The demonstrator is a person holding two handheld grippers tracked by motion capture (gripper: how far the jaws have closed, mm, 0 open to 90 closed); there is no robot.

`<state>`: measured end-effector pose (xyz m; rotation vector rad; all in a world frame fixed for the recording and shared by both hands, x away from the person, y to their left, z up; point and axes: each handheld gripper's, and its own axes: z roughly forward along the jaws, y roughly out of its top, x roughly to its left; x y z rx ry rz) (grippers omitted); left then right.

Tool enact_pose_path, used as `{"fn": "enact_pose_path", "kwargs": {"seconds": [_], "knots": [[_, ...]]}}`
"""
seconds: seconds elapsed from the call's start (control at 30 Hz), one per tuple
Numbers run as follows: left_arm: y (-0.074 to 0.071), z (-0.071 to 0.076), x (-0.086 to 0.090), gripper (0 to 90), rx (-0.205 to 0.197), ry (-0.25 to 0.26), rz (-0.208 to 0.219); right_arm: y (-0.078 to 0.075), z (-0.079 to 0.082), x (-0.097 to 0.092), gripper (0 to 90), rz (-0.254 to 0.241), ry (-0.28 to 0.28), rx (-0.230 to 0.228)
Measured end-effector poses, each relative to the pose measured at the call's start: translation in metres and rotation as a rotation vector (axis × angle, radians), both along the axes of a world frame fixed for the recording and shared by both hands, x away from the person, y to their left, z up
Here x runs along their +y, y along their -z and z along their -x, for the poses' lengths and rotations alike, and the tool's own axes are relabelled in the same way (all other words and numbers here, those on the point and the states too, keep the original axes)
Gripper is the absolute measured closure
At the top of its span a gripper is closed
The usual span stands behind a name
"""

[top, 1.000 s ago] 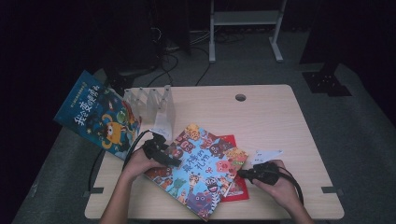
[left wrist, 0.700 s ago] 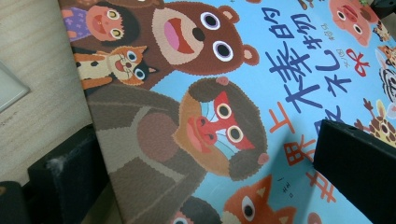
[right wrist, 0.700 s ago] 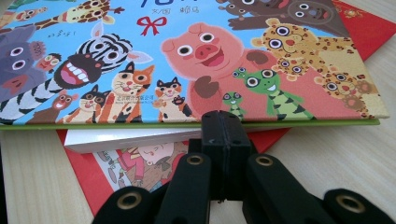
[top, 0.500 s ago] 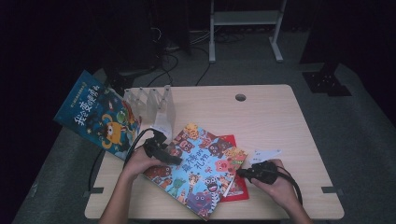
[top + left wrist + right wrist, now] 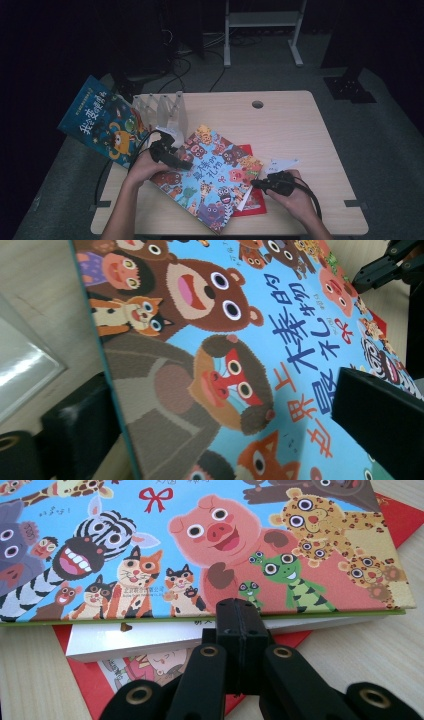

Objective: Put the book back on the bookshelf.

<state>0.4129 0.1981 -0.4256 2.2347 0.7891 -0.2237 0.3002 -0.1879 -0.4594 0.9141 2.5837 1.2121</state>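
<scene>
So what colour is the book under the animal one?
Red, the book under the animal book; right gripper view shows it best.

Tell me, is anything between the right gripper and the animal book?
Nothing visible. The right gripper, jaws shut, points straight at the open edge of the animal book, its tips right at that edge, above the red book underneath.

Black two-jaw left tool (image 5: pixel 186 164), black right tool (image 5: pixel 254 183) with brass rivets, trailing black cables, bare forearms
</scene>
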Motion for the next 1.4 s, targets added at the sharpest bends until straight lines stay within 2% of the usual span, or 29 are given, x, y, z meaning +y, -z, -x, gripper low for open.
{"fn": "enact_pose_path", "kwargs": {"seconds": [0.17, 0.4, 0.47, 0.53, 0.67, 0.73, 0.93, 1.03, 1.17, 1.4], "knots": [[-0.016, -0.001, -0.001, 4.7, 0.010, 0.027, -0.033, 0.000, -0.001, 0.000, 89.0, 0.001, -0.005, 0.005], [-0.032, -0.003, -0.002, 9.7, 0.006, 0.026, -0.025, 0.000, -0.002, 0.000, 89.0, -0.002, -0.009, 0.007], [-0.037, -0.005, -0.003, 13.0, 0.019, 0.026, -0.024, 0.000, -0.002, 0.000, 89.0, -0.003, -0.009, 0.005], [-0.042, -0.006, -0.003, 18.9, 0.012, 0.029, -0.036, 0.000, -0.002, 0.000, 89.0, -0.002, -0.010, 0.005], [-0.052, -0.006, -0.004, 23.6, 0.010, 0.034, -0.047, 0.001, -0.002, -0.001, 89.1, -0.007, -0.011, 0.008], [-0.059, -0.006, -0.004, 29.3, 0.005, 0.026, -0.032, 0.001, -0.003, -0.001, 89.1, -0.018, -0.011, 0.013], [-0.064, -0.008, -0.004, 36.7, 0.004, 0.017, -0.040, 0.001, -0.004, -0.001, 89.1, -0.020, -0.010, 0.015], [-0.064, -0.010, -0.003, 38.9, 0.009, 0.016, -0.026, 0.000, -0.004, -0.001, 89.1, -0.022, -0.010, 0.025], [-0.065, -0.012, -0.003, 39.6, 0.014, 0.020, -0.001, 0.001, -0.005, -0.002, 89.1, -0.028, -0.011, 0.028], [-0.069, -0.014, -0.001, 40.4, 0.008, 0.004, 0.004, 0.001, -0.007, 0.001, 89.2, -0.036, -0.010, 0.034]]}}
